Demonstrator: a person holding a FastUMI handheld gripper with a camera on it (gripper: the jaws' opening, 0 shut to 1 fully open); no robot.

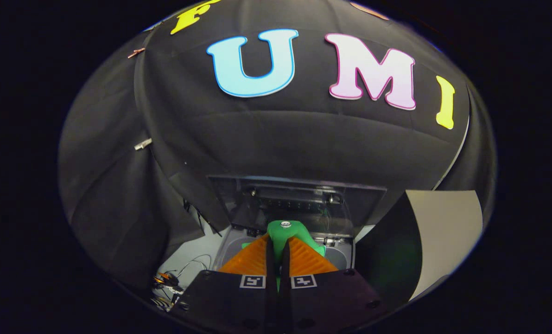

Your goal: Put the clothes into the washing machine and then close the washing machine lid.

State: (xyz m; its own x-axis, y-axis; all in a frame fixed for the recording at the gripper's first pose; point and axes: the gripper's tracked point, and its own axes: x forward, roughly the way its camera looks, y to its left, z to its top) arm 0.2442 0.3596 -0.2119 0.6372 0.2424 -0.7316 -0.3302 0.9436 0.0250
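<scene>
Gripper [278,250]: lower centre of frame, fingers drawn close and clamped on a green garment [288,234] that bulges above their tips. Washing machine [340,253]: directly beyond the fingers, grey top partly visible. Lid [299,202]: raised upright behind the garment. Loose cables [183,271]: lower left.

garment [288,234]: 1; washing machine [340,253]: 1; lid [299,199]: 1; gripper [278,253]: 1, clamping garment

Gripper [279,250] pointing forward, jaws nearly closed, pinching green cloth [287,236] between them.
</scene>
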